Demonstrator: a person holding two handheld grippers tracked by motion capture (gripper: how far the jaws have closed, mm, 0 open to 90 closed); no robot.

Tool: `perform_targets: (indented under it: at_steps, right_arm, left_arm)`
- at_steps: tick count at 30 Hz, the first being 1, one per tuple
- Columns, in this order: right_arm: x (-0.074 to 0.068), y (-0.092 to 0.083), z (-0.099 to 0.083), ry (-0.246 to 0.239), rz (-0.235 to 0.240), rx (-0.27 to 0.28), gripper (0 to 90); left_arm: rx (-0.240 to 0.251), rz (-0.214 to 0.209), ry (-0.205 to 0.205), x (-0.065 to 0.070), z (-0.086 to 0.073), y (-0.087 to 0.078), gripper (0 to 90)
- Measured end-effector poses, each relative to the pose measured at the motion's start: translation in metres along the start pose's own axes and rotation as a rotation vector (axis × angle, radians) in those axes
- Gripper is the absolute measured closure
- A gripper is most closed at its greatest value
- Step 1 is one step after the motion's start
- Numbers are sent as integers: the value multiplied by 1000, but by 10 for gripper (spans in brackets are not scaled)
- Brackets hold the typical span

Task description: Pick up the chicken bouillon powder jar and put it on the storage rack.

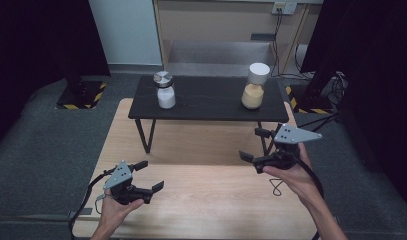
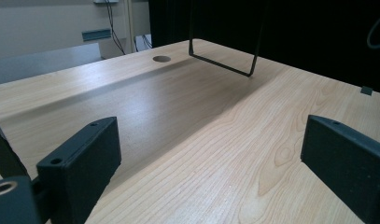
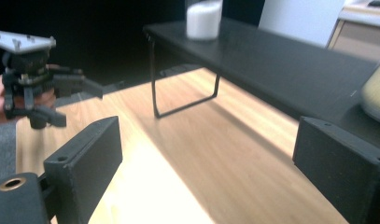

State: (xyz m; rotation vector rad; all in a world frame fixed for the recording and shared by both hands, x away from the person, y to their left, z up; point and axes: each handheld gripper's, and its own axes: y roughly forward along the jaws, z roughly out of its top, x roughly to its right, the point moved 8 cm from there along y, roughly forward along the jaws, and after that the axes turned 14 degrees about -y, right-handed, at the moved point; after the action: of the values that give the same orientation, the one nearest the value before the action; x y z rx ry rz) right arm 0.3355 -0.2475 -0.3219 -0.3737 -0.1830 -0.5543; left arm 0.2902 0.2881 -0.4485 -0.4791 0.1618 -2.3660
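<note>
A low black shelf (image 1: pixel 206 102) stands on the far half of the wooden table (image 1: pixel 206 200). On the shelf are a jar of white powder (image 1: pixel 165 91) with a metal lid at the left and a jar of tan powder (image 1: pixel 254 87) with a pale lid at the right. My left gripper (image 1: pixel 150 175) is held just above the table's near left part, open and empty; its own view has bare wood between its jaws. My right gripper (image 1: pixel 253 144) hovers by the shelf's right leg, open and empty. Its view takes in the white jar (image 3: pixel 204 18), the tan jar's edge (image 3: pixel 376 93) and the left gripper (image 3: pixel 75 103).
The shelf's wire legs (image 2: pixel 225 65) rest on the table, and a cable hole (image 2: pixel 161 59) lies beyond them. Grey carpet surrounds the table. A stand base with yellow-black tape (image 1: pixel 81 95) is at the far left, cables (image 1: pixel 336 85) at the far right, a cabinet behind.
</note>
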Motion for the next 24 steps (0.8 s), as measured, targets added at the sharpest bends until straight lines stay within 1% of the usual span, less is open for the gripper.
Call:
perform_targets:
  at_steps: [2, 4, 6, 10, 13, 17, 19, 22, 24]
  right_arm:
    - [-4, 4, -9, 13, 5, -3, 83]
    - [-9, 8, -17, 9, 0, -14, 83]
    - [-13, 11, -25, 22, 2, -16, 83]
    - [-23, 17, -40, 38, -10, -14, 86]
    - [-28, 20, -50, 37, -21, -21, 88]
    - [-34, 22, -61, 46, -39, -17, 88]
    - [-35, 22, -66, 51, -39, -20, 88]
    - [-37, 23, -71, 45, -46, -31, 88]
    - [-38, 24, -75, 53, -46, -28, 88]
  left_arm:
    - [2, 1, -1, 0, 0, 0, 39]
    - [5, 2, -2, 0, 0, 0, 39]
    - [4, 2, 1, 0, 1, -1, 39]
    - [2, 3, 0, 0, 0, 0, 39]
    - [1, 2, 2, 0, 0, 0, 40]
    - [2, 2, 3, 0, 0, 0, 40]
    - [1, 1, 3, 0, 0, 0, 40]
    - [-4, 0, 5, 0, 0, 1, 41]
    - [-8, 1, 7, 0, -1, 1, 41]
